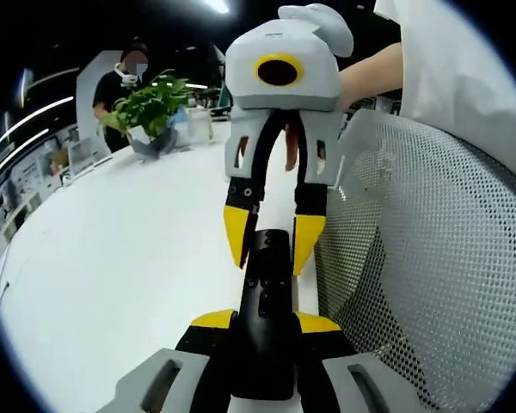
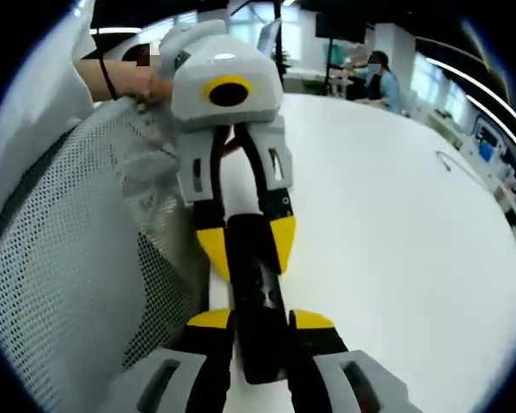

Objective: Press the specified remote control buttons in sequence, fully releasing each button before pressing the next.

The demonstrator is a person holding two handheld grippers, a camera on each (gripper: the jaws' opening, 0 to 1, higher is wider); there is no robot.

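White and curved, the table [image 1: 112, 258] runs off toward an office background, where a potted plant [image 1: 150, 107] stands at its far edge with a person behind it. Close beside me a mesh chair back [image 1: 430, 258] rises along the table's near edge.

The black remote control [image 1: 265, 318] is held out in the air between my two tools, lengthways. My left tool [image 1: 265, 323] pinches one end of it between its yellow tips. My right tool [image 2: 260, 323] is clamped on the other end, and in the left gripper view it comes in from above with its jaws [image 1: 267, 237] either side of the remote's far end.

As I judge it, the remote is light, stiff plastic with a smooth, slightly slippery shell, so a grip across its narrow sides near one end should hold without strain. With both tools gripping, neither tip is free to press. I think one must let go first, and the buttons I cannot make out from here.
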